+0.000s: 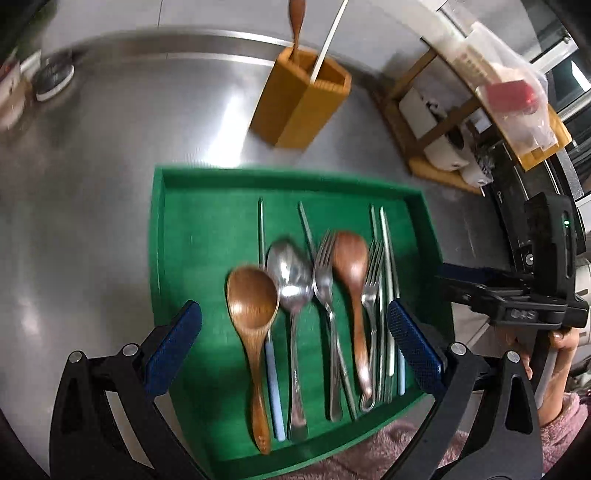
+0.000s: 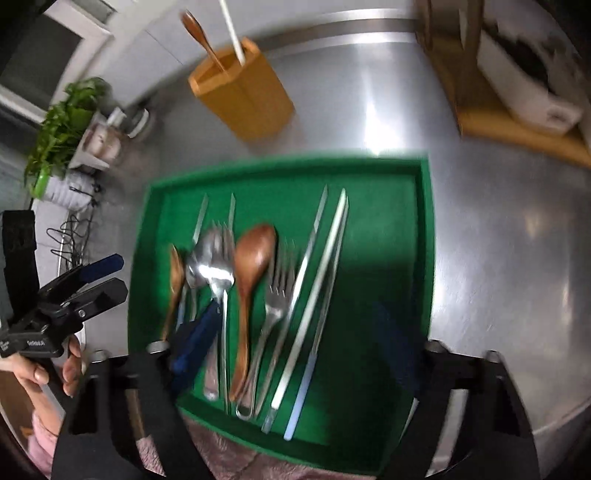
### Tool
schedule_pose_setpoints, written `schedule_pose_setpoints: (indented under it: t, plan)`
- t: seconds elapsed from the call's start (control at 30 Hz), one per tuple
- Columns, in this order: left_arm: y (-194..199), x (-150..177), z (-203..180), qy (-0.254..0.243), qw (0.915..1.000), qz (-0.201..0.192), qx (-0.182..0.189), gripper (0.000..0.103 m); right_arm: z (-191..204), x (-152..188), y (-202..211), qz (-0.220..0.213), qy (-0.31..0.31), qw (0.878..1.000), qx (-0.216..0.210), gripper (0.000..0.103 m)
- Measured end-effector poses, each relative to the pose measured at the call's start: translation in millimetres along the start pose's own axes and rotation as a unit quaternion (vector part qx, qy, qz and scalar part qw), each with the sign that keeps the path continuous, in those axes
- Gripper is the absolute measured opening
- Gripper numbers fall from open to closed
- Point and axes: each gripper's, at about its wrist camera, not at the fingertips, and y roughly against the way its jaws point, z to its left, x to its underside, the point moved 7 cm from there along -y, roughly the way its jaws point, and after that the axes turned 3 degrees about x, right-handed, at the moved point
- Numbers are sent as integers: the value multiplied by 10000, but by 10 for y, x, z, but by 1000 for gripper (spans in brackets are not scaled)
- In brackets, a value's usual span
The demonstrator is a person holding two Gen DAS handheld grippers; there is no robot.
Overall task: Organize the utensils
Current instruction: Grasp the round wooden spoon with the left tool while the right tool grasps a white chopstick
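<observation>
A green tray (image 1: 192,236) (image 2: 391,206) on the steel counter holds two wooden spoons (image 1: 253,302) (image 1: 351,266) (image 2: 255,258), a metal spoon (image 1: 291,273), forks (image 1: 325,273) (image 2: 277,295) and several chopsticks (image 1: 386,240) (image 2: 325,258). A wooden utensil holder (image 1: 299,99) (image 2: 240,96) behind the tray holds a wooden spoon (image 1: 295,18) and a white chopstick (image 1: 328,40). My left gripper (image 1: 295,332) is open above the tray's near end, straddling the utensils. My right gripper (image 2: 295,354) is open over the tray, blurred.
A wooden rack (image 1: 461,122) (image 2: 517,122) with white containers and a plastic bag stands at the back right. A potted plant (image 2: 62,125) and cables are at the far left. The right gripper (image 1: 509,295) shows in the left view, the left gripper (image 2: 88,280) in the right view.
</observation>
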Motion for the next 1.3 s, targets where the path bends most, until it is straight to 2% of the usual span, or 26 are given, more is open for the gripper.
schedule_pose_setpoints:
  t: [0.07, 0.1, 0.13, 0.17, 0.2, 0.27, 0.4, 0.6, 0.8, 0.97, 1.1, 1.3]
  plan:
    - [-37, 66, 58, 52, 10000, 20, -12, 92, -37, 73, -91, 186, -182, 9996, -61, 28]
    - [-48, 87, 76, 44, 10000, 21, -20, 80, -50, 89, -124, 254, -271, 9992, -110, 22]
    - [-60, 101, 86, 37, 10000, 51, -29, 72, -59, 109, -166, 337, -370, 9985, -199, 16]
    - [-84, 133, 112, 56, 9999, 131, -47, 56, -53, 123, -195, 399, -418, 9979, -292, 11]
    - [-114, 170, 142, 93, 9997, 221, -58, 45, -30, 138, -225, 471, -445, 9971, -401, 11]
    - [-173, 180, 165, 144, 9992, 366, -84, 39, 28, 157, -256, 533, -437, 9965, -473, 10]
    - [-276, 227, 182, 64, 9979, 612, -224, 28, 65, 151, -318, 606, -399, 9973, -117, 10]
    - [-372, 273, 262, -19, 9950, 851, -513, 28, 2, 167, -397, 746, -433, 9961, 178, 10]
    - [-385, 295, 287, -59, 9932, 1001, -584, 28, 19, 143, -462, 848, -355, 9945, 509, 8]
    - [-413, 372, 196, -302, 9875, 1323, -796, 27, 158, 75, -545, 980, -168, 9912, 878, 8]
    - [-427, 374, 214, -460, 9822, 1398, -1169, 11, 222, 41, -585, 1049, 9, 9892, 1023, 8]
    - [-433, 386, 172, -737, 9784, 1433, -1298, 10, 348, 77, -603, 923, 250, 9875, 1256, 9]
